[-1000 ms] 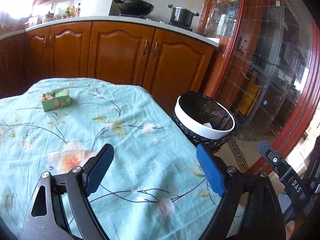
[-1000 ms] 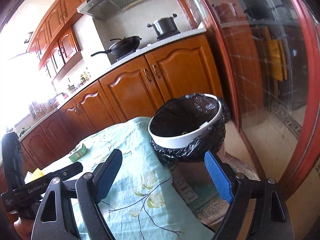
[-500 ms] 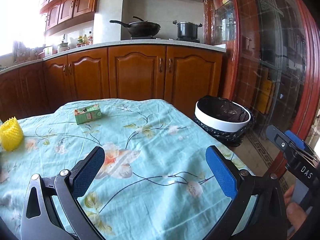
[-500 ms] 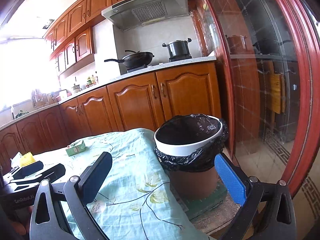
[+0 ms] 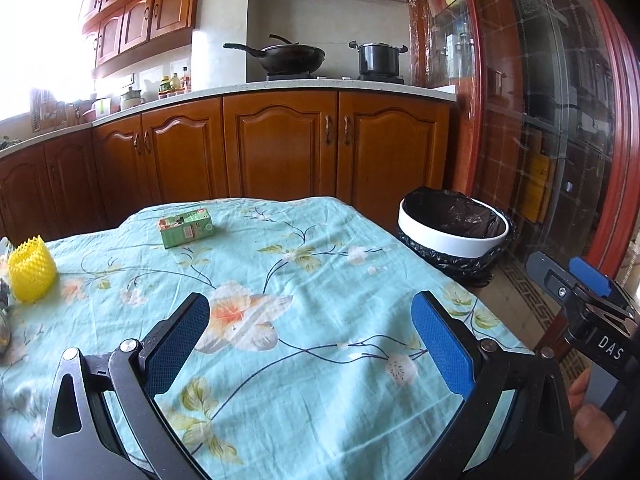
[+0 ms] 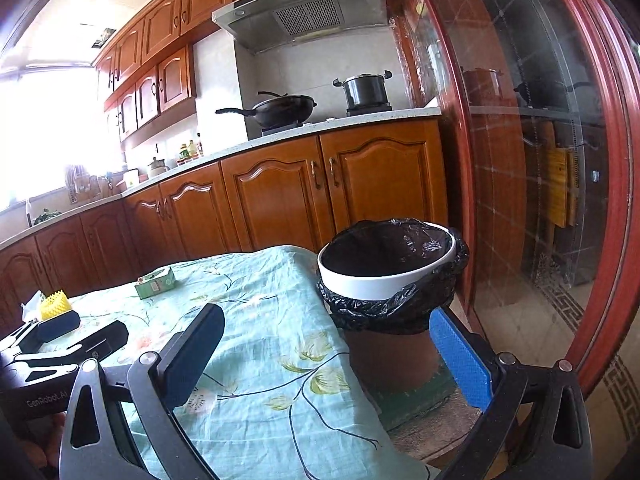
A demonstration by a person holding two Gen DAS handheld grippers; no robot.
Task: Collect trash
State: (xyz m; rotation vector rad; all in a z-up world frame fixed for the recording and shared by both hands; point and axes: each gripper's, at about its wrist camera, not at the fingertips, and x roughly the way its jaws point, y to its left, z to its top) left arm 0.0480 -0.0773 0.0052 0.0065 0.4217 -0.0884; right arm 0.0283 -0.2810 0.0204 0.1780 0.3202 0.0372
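A green drink carton (image 5: 186,227) (image 6: 155,282) lies on its side near the far edge of the table. A yellow foam net (image 5: 31,270) (image 6: 55,304) stands at the table's left. A white-rimmed bin (image 5: 454,236) (image 6: 386,282) lined with a black bag stands off the table's right corner. My left gripper (image 5: 310,308) hovers open over the near part of the cloth, nothing between its blue pads. My right gripper (image 6: 326,320) is open too, at the table's right edge in front of the bin, and holds nothing.
A teal floral cloth covers the table (image 5: 320,380). White crumpled paper (image 6: 30,304) lies behind the yellow net. Wooden cabinets (image 5: 280,152) with a wok and a pot on the counter run behind. A red-framed glass door (image 6: 540,200) stands at the right.
Both views rolled level and swung left, so the bin slid right and the yellow net came into sight. Both pairs of jaws spread a little wider.
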